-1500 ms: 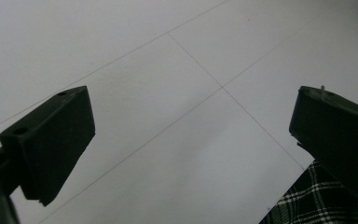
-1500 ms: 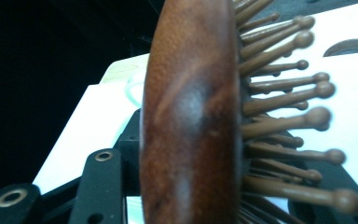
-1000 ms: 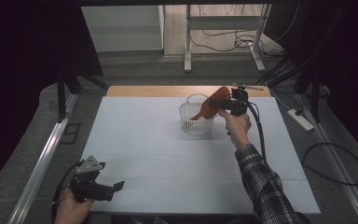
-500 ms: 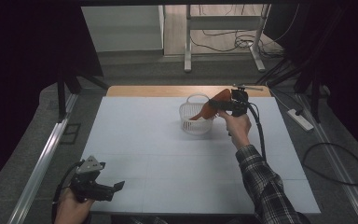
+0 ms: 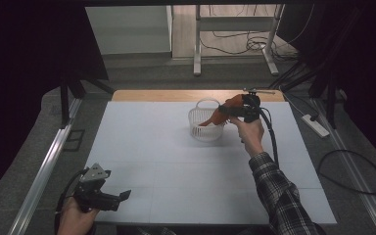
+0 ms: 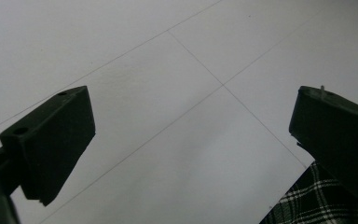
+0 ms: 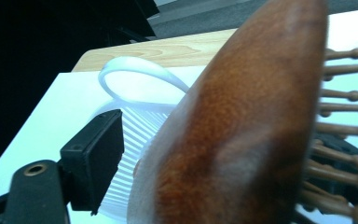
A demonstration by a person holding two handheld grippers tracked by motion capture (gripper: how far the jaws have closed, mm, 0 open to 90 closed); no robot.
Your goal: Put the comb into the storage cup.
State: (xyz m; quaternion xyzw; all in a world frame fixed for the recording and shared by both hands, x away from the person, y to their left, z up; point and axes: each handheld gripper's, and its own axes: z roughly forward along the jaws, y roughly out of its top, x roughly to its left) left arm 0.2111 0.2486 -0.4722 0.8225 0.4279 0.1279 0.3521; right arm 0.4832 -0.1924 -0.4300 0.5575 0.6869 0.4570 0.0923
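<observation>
A brown wooden hairbrush (image 5: 221, 112) leans with its handle end down inside a small white slatted basket (image 5: 203, 128) at the table's far middle. My right gripper (image 5: 231, 111) is shut on the brush's head at the basket's right rim. In the right gripper view the wooden hairbrush back (image 7: 242, 126) looms large, its wooden pins (image 7: 345, 107) stick out to the right, and the white basket with its loop handle (image 7: 135, 77) lies behind it. My left gripper (image 5: 122, 198) rests open near the table's front left corner, over bare white table (image 6: 168, 116).
The white table top (image 5: 176, 166) spreads wide between the two grippers. A wooden strip (image 5: 176, 95) runs along its far edge. Metal rails (image 5: 49, 166) flank the table, and a power strip (image 5: 315, 125) with cables lies on the floor at right.
The right gripper and the brush have barely shifted over the basket. The left gripper stays put.
</observation>
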